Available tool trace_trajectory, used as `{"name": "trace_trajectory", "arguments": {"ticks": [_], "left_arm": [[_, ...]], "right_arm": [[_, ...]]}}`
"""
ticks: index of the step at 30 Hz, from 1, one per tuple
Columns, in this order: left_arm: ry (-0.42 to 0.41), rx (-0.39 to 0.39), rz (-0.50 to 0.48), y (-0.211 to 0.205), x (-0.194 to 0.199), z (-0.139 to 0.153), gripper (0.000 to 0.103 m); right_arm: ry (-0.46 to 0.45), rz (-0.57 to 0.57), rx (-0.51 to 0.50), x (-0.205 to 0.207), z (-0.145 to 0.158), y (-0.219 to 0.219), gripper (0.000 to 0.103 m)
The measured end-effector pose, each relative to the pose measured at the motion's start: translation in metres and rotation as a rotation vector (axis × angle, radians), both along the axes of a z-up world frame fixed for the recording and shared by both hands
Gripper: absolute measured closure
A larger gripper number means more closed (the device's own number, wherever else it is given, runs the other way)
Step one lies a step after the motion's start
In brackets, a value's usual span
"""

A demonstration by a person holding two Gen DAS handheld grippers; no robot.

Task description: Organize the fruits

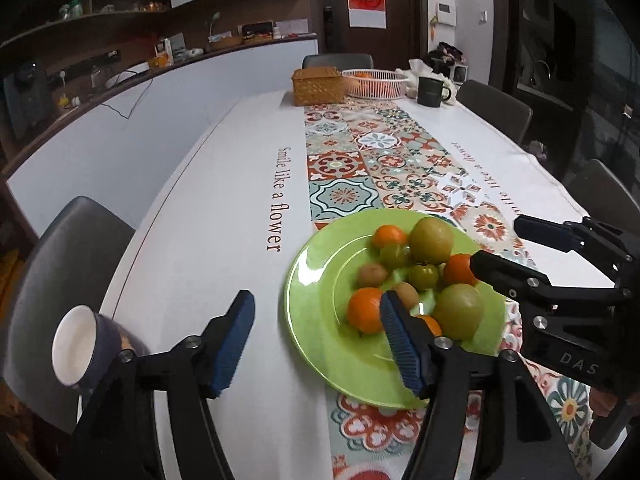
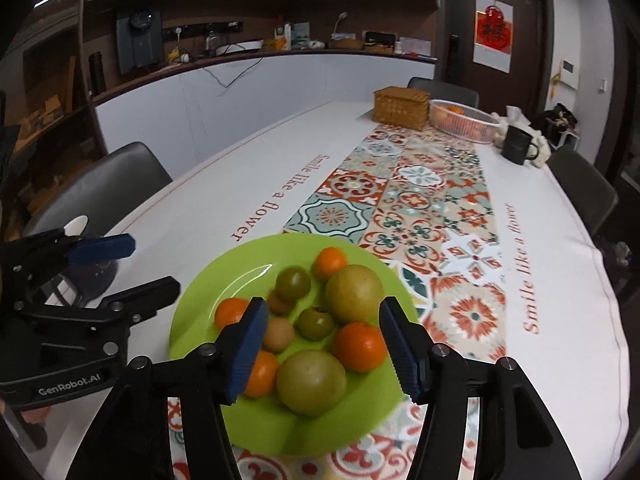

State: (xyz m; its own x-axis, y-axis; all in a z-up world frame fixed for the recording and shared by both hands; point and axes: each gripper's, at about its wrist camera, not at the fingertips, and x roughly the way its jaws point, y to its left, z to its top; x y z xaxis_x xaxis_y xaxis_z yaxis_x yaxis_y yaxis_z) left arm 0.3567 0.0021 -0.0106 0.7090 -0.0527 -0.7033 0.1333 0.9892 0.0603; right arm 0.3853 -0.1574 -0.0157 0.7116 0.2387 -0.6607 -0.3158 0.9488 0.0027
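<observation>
Jaws of both grippers, left (image 1: 316, 344) and right (image 2: 322, 350), stand released and empty over the plate (image 2: 200, 304) on the worktop, fruits (image 2: 354, 292) heaped between and ahead of them, which fits either picking one up or having just set one down.

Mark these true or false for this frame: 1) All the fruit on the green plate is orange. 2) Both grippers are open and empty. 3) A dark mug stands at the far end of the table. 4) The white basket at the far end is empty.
1) False. The green plate also holds green-yellow and brownish fruit beside the oranges, such as the large green fruit.
2) True. The left gripper and the right gripper both have their jaws apart with nothing between them.
3) True. The dark mug stands there.
4) False. The white basket holds orange fruit.
</observation>
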Motion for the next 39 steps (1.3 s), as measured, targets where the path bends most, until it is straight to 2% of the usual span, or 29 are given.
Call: {"name": "trace_trajectory", "arguments": {"ticks": [2, 3, 7, 9, 22, 32, 39], "left_arm": [[-0.015, -0.002, -0.007, -0.002, -0.012, 0.006, 0.034], [-0.025, 0.001, -0.006, -0.004, -0.018, 0.009, 0.032], [-0.068, -0.002, 0.006, -0.006, -0.042, 0.022, 0.028], [-0.090, -0.006, 0.008, -0.007, -0.057, 0.030, 0.027], [-0.234, -0.017, 0.043, -0.013, -0.152, 0.077, 0.011], [-0.256, -0.020, 0.049, -0.018, -0.222, 0.079, 0.004], [-0.265, -0.010, 0.042, -0.022, -0.261, 0.076, 0.000]], "right_arm": [[-0.017, -0.019, 0.000, -0.011, 0.005, -0.005, 0.034], [-0.030, -0.032, -0.008, -0.019, 0.008, -0.007, 0.032], [-0.059, -0.063, -0.010, -0.047, 0.020, -0.014, 0.032], [-0.075, -0.082, -0.002, -0.060, 0.026, -0.019, 0.027], [-0.170, -0.148, 0.019, -0.156, 0.064, -0.036, 0.018], [-0.224, -0.218, 0.020, -0.231, 0.073, -0.048, 0.011], [-0.225, -0.219, 0.026, -0.268, 0.069, -0.050, 0.011]]}}
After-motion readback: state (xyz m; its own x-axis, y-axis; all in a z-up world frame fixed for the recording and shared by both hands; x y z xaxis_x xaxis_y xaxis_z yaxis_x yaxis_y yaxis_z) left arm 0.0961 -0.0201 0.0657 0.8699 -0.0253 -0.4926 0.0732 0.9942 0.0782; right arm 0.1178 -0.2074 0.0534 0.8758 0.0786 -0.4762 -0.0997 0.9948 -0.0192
